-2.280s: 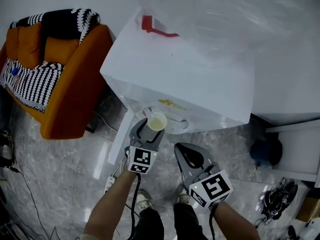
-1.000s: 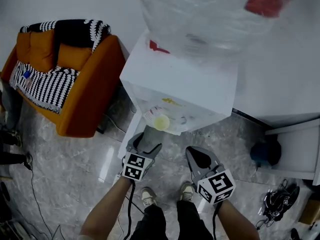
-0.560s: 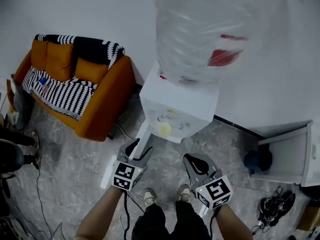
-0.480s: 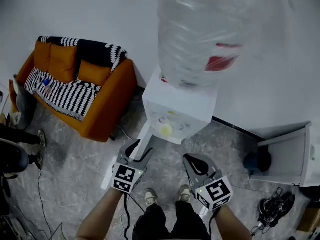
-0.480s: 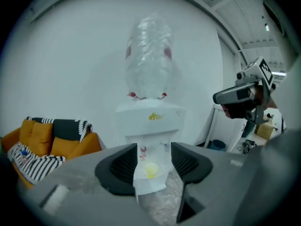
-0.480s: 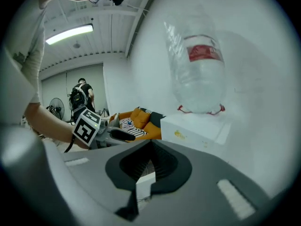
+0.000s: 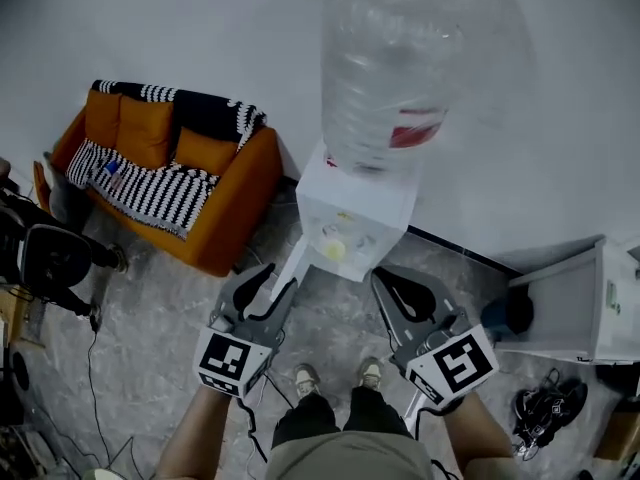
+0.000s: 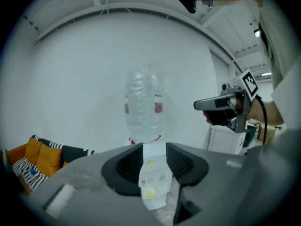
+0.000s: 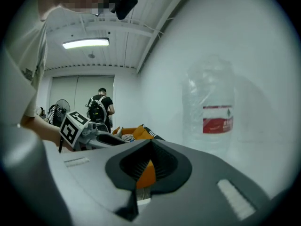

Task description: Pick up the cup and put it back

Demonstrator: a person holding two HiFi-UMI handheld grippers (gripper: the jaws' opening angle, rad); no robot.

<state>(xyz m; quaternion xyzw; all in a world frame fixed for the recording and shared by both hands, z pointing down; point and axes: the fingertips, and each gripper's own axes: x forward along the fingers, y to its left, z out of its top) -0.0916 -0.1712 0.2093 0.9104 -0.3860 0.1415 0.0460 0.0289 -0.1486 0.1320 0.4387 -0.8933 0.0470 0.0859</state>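
Observation:
A pale yellow cup (image 7: 335, 250) stands on the tray of the white water dispenser (image 7: 352, 208), under its taps. In the left gripper view the cup (image 8: 149, 192) shows as a small yellow disc far ahead, between the jaws. My left gripper (image 7: 278, 276) hangs over the floor, well short of the dispenser; its jaws have just been closing, stand a narrow gap apart, and nothing is between them. My right gripper (image 7: 386, 276) floats beside it, tips together and empty. Seen from its own camera, the right gripper (image 9: 150, 145) frames only the orange sofa.
A big clear water bottle (image 7: 390, 78) tops the dispenser. An orange sofa (image 7: 225, 223) with a striped throw stands at the left by the wall. A white cabinet (image 7: 585, 303) and a dark round object (image 7: 508, 313) are at the right. A person (image 9: 99, 108) stands far off.
Both grippers have risen and drawn back from the dispenser, which now looks smaller and farther away. The left gripper's jaws have left the cup and narrowed. The cup stays on the tray.

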